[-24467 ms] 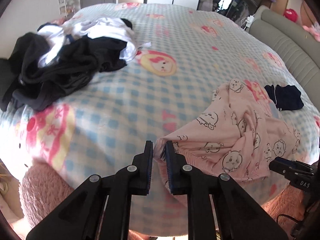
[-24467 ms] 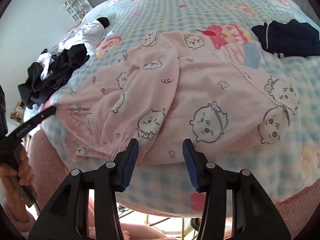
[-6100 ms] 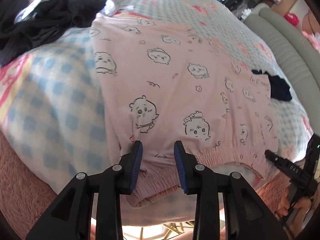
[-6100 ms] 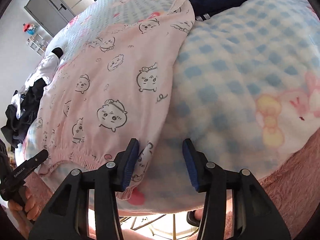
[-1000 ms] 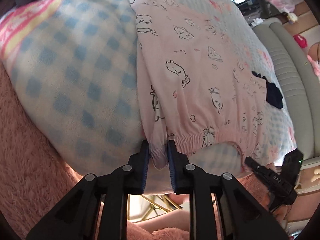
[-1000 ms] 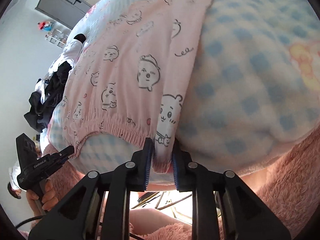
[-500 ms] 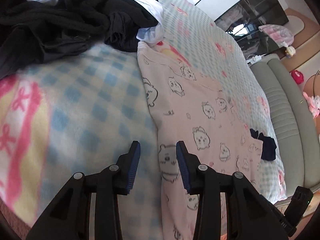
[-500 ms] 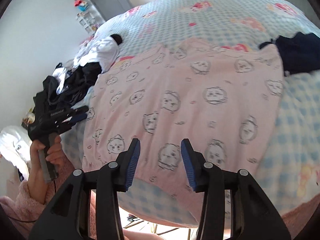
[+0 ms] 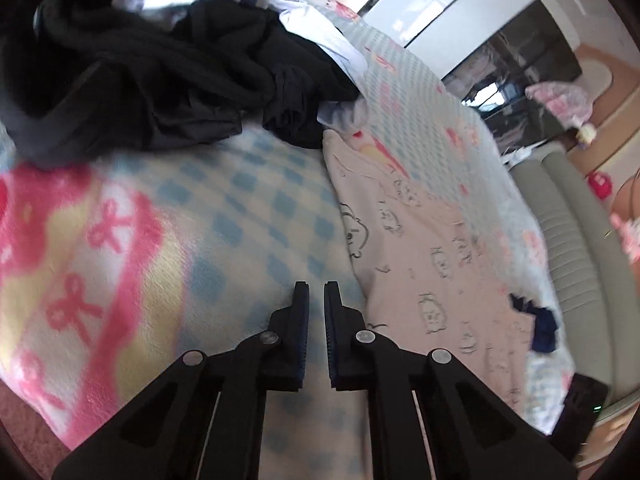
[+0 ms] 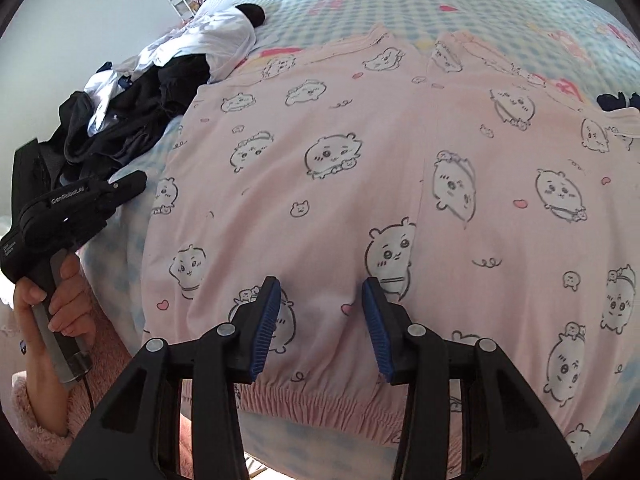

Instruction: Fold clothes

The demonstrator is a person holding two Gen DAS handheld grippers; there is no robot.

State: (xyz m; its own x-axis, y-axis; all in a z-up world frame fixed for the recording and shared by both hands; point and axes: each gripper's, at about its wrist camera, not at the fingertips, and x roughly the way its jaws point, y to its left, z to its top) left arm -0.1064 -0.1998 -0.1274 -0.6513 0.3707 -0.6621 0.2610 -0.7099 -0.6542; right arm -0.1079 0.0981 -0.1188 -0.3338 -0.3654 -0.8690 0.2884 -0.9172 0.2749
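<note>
Left wrist view: the left claw (image 9: 316,300) hovers over the bed (image 9: 248,216), jaws closing on nothing, with the pink pyjama garment (image 9: 432,248) lying just to its right, long axis running away. Right wrist view: the right claw (image 10: 320,300) stands apart and empty above the garment's middle, nearer it, with the elastic waistband (image 10: 320,400) below its fingertips.

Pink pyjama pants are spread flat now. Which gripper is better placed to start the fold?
Probably the right gripper: open, directly over the pink pants near the waistband. The left gripper hovers over bare blanket, its jaws closing empty.
</note>
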